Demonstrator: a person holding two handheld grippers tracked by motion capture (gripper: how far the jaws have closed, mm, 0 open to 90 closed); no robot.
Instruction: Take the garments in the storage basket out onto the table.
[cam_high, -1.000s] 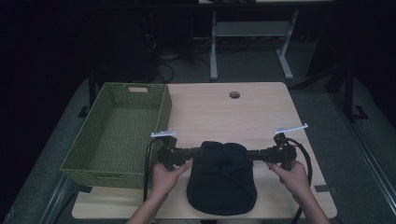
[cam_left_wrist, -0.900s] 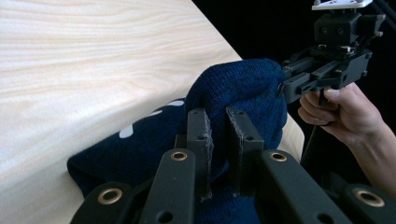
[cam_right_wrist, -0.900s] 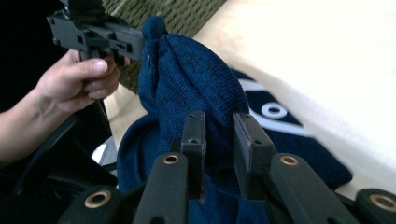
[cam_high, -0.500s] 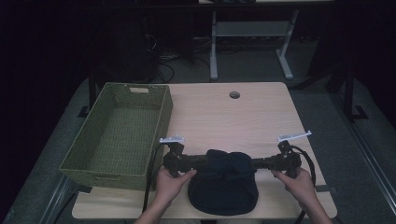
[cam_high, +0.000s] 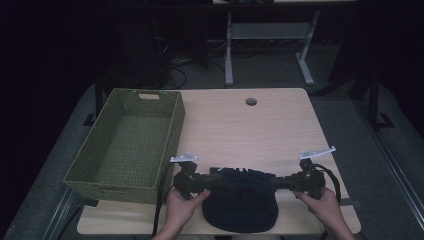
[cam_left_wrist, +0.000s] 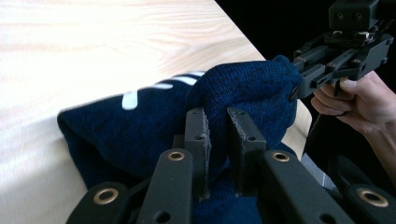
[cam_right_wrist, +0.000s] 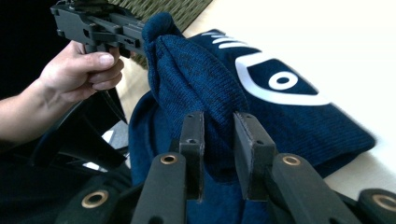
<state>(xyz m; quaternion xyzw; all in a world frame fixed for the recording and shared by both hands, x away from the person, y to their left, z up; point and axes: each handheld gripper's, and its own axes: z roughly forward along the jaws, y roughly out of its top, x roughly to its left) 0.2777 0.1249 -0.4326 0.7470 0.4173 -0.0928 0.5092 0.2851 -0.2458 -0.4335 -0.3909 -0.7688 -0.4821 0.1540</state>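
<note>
A light wooden table (cam_high: 280, 130) seen from above in a dim room. At its near edge lies a dark blue knitted garment (cam_high: 241, 200), partly hanging over the edge. A person's two hands come in from the bottom. The left gripper (cam_high: 212, 181) grips the garment's left end and the right gripper (cam_high: 279, 183) grips its right end, so the far edge of the cloth is stretched between them. On the left side of the table stands a green woven basket (cam_high: 95, 172), just beside the left gripper. A small round hole (cam_high: 251, 101) sits near the table's far edge.
</note>
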